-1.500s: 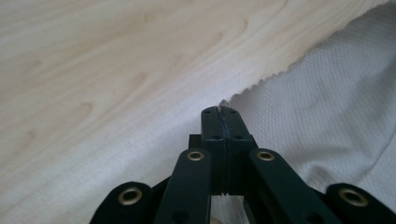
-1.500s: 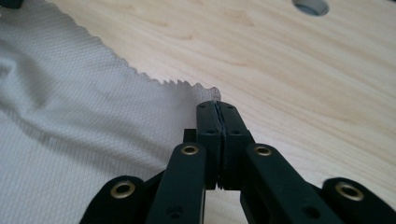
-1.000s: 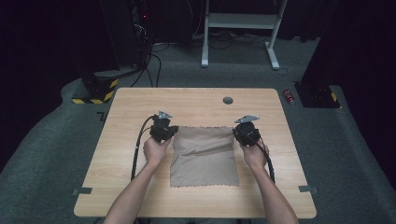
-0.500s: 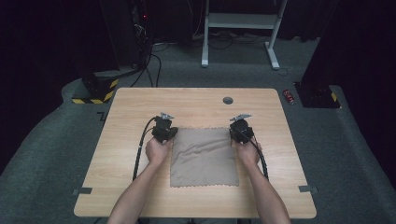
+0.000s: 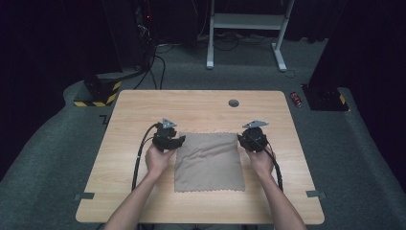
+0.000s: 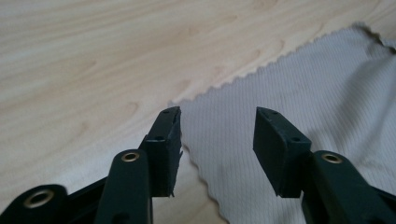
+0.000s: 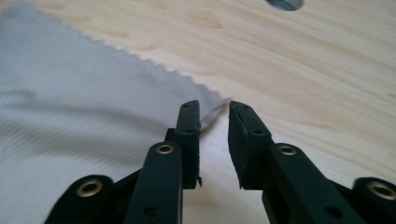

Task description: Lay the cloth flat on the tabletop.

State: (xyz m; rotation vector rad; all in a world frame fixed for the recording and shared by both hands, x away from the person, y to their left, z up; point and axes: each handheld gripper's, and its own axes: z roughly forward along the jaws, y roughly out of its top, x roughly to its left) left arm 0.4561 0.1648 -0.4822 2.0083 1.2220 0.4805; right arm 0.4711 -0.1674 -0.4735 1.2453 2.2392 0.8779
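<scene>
Beige cloth (image 5: 209, 162) lies flat in the lower middle of the high view, its near scalloped edge toward you and its far edge between your two hands. Your left gripper (image 5: 180, 140) sits at the cloth's far left corner, your right gripper (image 5: 241, 138) at the far right corner, both low over the wooden table (image 5: 143, 201).

Both sets of jaws have just been opening. In the left gripper view the left gripper (image 6: 218, 122) stands well apart, with the corner of the cloth (image 6: 299, 93) lying on the table under the gap and no pad pressing on it. In the right gripper view the right gripper (image 7: 214, 109) shows a narrower gap; the tip of the cloth (image 7: 70, 93) corner lies just beyond its jaw tips and, as far as I can judge, is not pinched.

The step looks like letting go after laying the cloth out. To do it well, let the right jaws spread wider before you move, so the corner does not drag. Then lift both hands straight up together, not sideways, so the far edge stays straight. Watch the slight wrinkle at the upper right of the left gripper view.

Farther off, a round grommet (image 5: 233, 102) sits in the table's far edge.
</scene>
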